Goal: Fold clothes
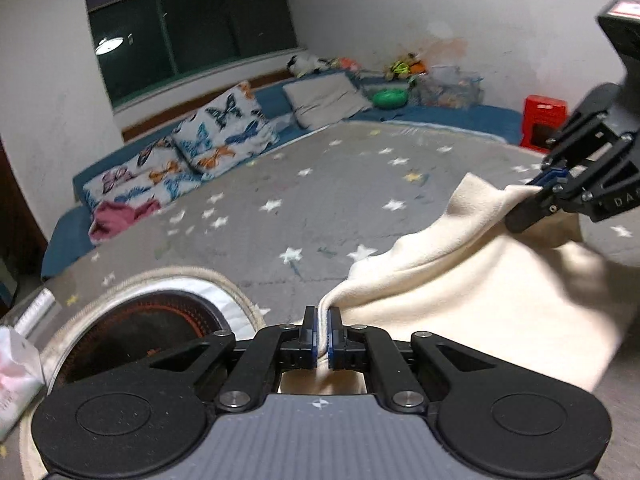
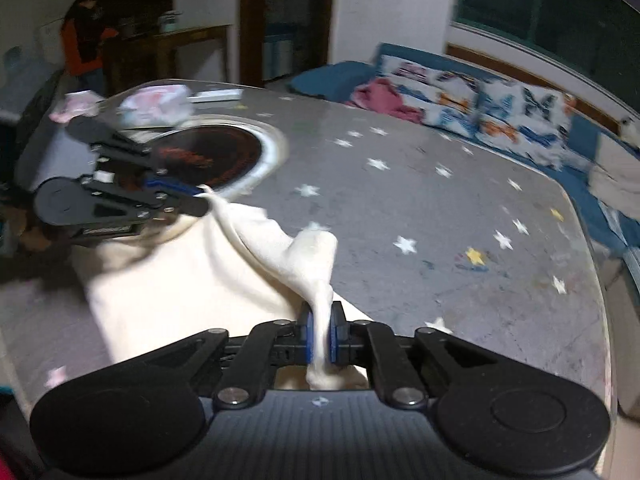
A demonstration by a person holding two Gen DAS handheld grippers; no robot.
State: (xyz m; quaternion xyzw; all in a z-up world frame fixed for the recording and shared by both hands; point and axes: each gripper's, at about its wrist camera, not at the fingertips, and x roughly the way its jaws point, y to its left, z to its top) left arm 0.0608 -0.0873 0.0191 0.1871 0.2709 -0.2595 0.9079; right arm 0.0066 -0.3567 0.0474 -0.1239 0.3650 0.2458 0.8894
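A cream garment (image 1: 460, 280) hangs stretched between both grippers above a grey table with white stars (image 1: 280, 200). My left gripper (image 1: 323, 320) is shut on one edge of the cloth at the bottom of the left wrist view; the right gripper (image 1: 536, 194) pinches another part of it at the far right. In the right wrist view the right gripper (image 2: 321, 324) is shut on a bunched fold of the cream garment (image 2: 192, 292), and the left gripper (image 2: 202, 200) holds its far corner at the left. The rest of the cloth drapes onto the table.
A round inset cooktop with a white rim (image 1: 152, 320) sits in the table beside my left gripper. Butterfly-print cushions (image 1: 224, 132) and a pink cloth (image 1: 120, 216) lie on a blue bench behind. A red stool (image 1: 544, 120) stands at the far right. A person in orange (image 2: 86, 44) stands in the background.
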